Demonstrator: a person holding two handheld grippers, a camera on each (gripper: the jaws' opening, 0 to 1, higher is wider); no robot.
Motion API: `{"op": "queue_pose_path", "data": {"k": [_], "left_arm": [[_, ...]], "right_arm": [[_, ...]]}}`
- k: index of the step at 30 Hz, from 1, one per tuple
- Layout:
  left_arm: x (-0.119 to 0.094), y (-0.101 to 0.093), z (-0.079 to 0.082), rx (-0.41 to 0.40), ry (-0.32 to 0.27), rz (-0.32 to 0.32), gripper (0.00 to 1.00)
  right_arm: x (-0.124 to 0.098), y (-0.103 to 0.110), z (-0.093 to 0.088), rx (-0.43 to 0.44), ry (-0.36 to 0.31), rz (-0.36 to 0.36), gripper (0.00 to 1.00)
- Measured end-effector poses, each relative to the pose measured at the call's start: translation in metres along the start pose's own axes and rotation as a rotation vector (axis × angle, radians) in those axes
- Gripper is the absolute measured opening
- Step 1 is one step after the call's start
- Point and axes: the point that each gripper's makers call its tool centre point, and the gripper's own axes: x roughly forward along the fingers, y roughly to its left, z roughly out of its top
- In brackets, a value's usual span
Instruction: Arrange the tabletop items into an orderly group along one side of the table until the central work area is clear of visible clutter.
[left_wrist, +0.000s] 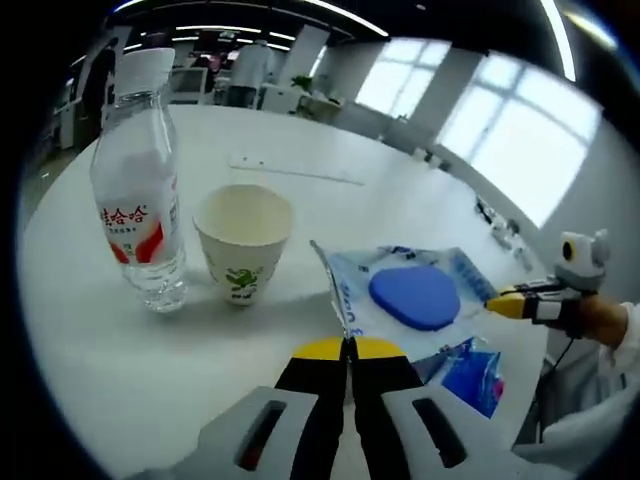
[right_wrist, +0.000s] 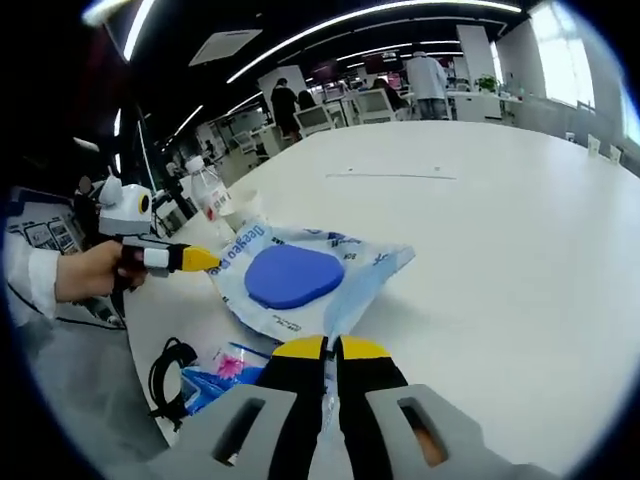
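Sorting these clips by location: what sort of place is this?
Likely an open-plan office or lab: a big white table, long ceiling lights, wide windows, and desks with people behind.

The left black-and-grey tongs with yellow tips (left_wrist: 347, 349) rose from the bottom of the left gripper view, jaws pressed together — no gap between them. The right tongs (right_wrist: 330, 349), the same make, also stood closed. Each appeared in the other's view, held level in a bare hand (right_wrist: 92, 270) with a white sleeve cuff behind it.
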Motion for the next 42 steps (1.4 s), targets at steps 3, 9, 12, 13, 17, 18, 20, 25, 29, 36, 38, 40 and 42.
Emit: {"op": "queue_pose_path", "data": {"k": [3,9,12,13,17,18,20,25,29,36,38,40,42], "left_arm": [[0.003,0.003,0.003,0.005,-0.007,0.008,0.0],[0.01,0.006,0.004,0.102,0.005,0.04,0.0],[0.012,0.009,0.006,0.131,0.009,0.051,0.0],[0.013,0.01,0.007,0.142,0.009,0.055,0.0],[0.016,0.014,0.013,0.143,0.003,0.06,0.0],[0.018,0.014,0.015,0.144,0.003,0.061,0.0],[0.02,0.015,0.017,0.155,0.004,0.064,0.0],[0.026,0.02,0.019,0.212,0.011,0.094,0.0],[0.034,0.029,0.019,0.222,0.017,0.12,0.0],[0.043,0.043,0.021,0.208,0.015,0.144,0.0],[0.044,0.045,0.021,0.208,0.015,0.15,0.0],[0.045,0.047,0.022,0.211,0.014,0.156,0.0],[0.047,0.048,0.023,0.233,0.01,0.166,0.0]], "right_arm": [[0.002,0.0,0.001,-0.006,-0.002,-0.002,0.0],[0.009,-0.004,0.001,-0.013,0.008,-0.006,0.0],[0.011,-0.006,0.003,-0.017,0.011,-0.008,0.0],[0.013,-0.008,0.004,-0.018,0.012,-0.007,0.0],[0.017,-0.011,0.003,-0.013,0.01,-0.009,0.0],[0.018,-0.01,0.003,-0.014,0.009,-0.01,0.0],[0.02,-0.011,0.005,-0.016,0.009,-0.01,0.0],[0.027,-0.016,0.01,-0.028,0.004,-0.019,0.0],[0.033,-0.02,0.012,-0.038,0.002,-0.022,0.0],[0.044,-0.027,0.018,-0.065,0.0,-0.017,0.0],[0.047,-0.026,0.019,-0.065,0.0,-0.014,0.0],[0.048,-0.027,0.019,-0.071,-0.001,-0.013,0.0],[0.049,-0.027,0.019,-0.066,-0.003,-0.014,0.0]]}}
